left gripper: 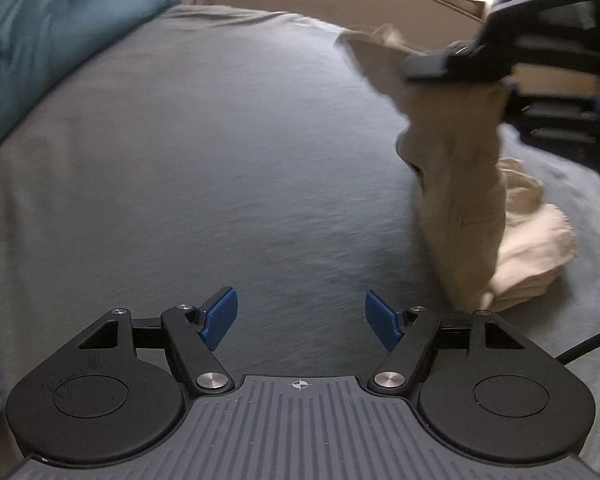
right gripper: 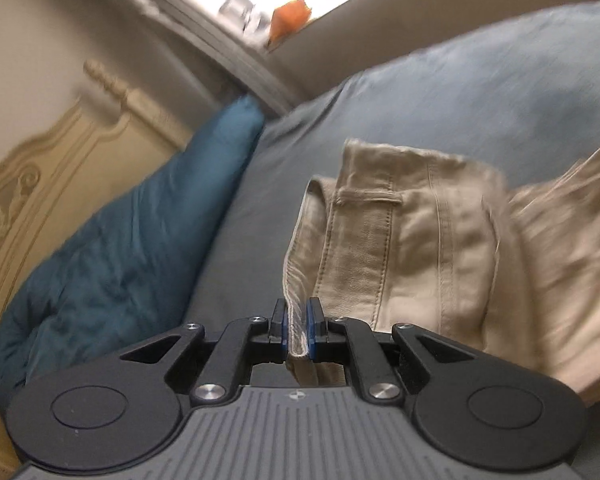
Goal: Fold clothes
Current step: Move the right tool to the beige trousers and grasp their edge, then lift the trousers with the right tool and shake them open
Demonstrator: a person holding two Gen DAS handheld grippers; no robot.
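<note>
Beige cotton trousers lifted off the grey bedsheet, ready to be spread.

The right gripper is clamped on the waistband edge of the beige cotton trousers, which hang with their lower part bunched on the grey bedsheet; the left gripper hovers wide and empty. Probably the pick-up step: next, the left should pinch the opposite waistband corner. No legible writing, though blur hampers reading.

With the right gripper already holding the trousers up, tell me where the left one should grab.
Take the beige trousers at the waistband's free end, coming from the open left gripper's side. The right gripper pinches the other waistband edge, so the rest hangs bunched.
</note>
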